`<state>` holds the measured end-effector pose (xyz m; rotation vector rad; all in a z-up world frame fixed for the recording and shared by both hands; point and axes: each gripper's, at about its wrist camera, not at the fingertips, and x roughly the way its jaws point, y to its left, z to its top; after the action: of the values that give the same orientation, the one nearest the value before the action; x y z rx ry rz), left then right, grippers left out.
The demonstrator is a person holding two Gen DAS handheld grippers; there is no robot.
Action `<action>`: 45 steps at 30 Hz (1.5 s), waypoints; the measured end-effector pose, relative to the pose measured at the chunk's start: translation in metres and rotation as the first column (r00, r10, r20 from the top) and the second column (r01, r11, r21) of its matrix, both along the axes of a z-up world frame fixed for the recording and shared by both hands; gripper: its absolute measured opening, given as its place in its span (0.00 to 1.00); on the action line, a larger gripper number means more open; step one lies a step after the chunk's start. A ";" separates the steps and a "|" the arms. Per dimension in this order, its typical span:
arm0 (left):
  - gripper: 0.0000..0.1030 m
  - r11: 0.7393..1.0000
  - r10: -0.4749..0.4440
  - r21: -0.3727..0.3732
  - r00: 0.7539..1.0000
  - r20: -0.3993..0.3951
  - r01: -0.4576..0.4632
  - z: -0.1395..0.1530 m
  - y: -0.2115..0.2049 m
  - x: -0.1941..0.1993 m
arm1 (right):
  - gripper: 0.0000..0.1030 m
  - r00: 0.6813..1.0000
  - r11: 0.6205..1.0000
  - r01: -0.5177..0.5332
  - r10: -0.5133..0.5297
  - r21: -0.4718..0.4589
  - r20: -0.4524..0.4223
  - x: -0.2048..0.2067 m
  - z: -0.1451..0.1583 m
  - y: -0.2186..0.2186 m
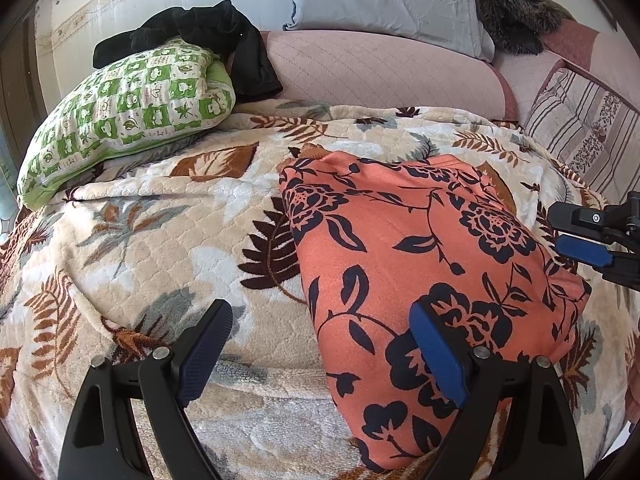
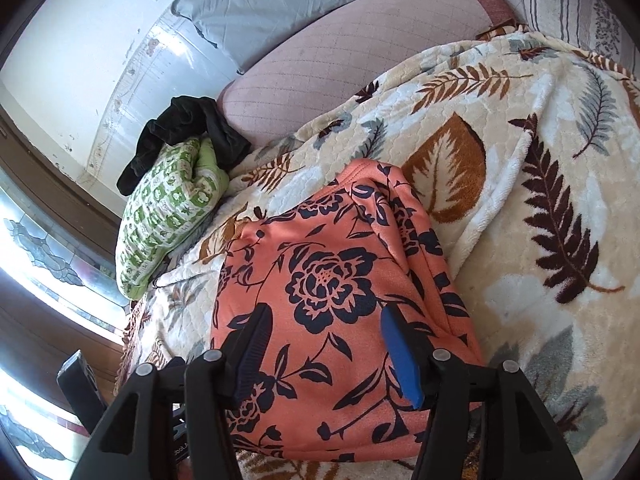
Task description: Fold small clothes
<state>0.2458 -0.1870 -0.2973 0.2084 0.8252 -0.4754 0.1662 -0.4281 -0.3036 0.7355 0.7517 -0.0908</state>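
the folded orange floral garment [image 1: 420, 264] lies on the leaf-print blanket [image 1: 160, 240], left tool [image 1: 320, 336] spread wide at its seven o'clock edge, right tool [image 2: 324, 340] parted, empty above it.

The soft leaf-print blanket [image 1: 152, 240] has a big bare patch to the left of the folded orange cloth with dark flowers [image 1: 420, 248], so a gripper could pass there. Further back on the left, the puffy green and white checked pillow [image 1: 128, 120] is in the way, with a crumpled black cloth [image 1: 224, 36] on top of it. Behind the orange cloth, the long pink quilted cushion [image 1: 380, 72] blocks the back. In the right wrist view, more bare blanket lies to the right of the orange cloth [image 2: 340, 280].
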 end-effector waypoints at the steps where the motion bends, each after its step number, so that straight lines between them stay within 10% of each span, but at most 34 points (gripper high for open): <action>1: 0.88 1.000 0.001 -0.001 1.000 0.001 -0.001 0.001 0.000 0.000 | 0.59 1.000 1.000 0.002 -0.002 -0.016 -0.002 0.000 0.001 0.002; 45: 0.88 1.000 0.004 -0.028 1.000 0.020 -0.004 0.014 0.008 -0.004 | 0.59 0.999 0.997 -0.018 0.021 0.074 -0.038 0.017 -0.003 0.025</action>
<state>0.2419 -0.1785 -0.2830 0.1850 0.7992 -0.4801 0.1834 -0.4029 -0.3069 0.7982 0.8026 -0.0598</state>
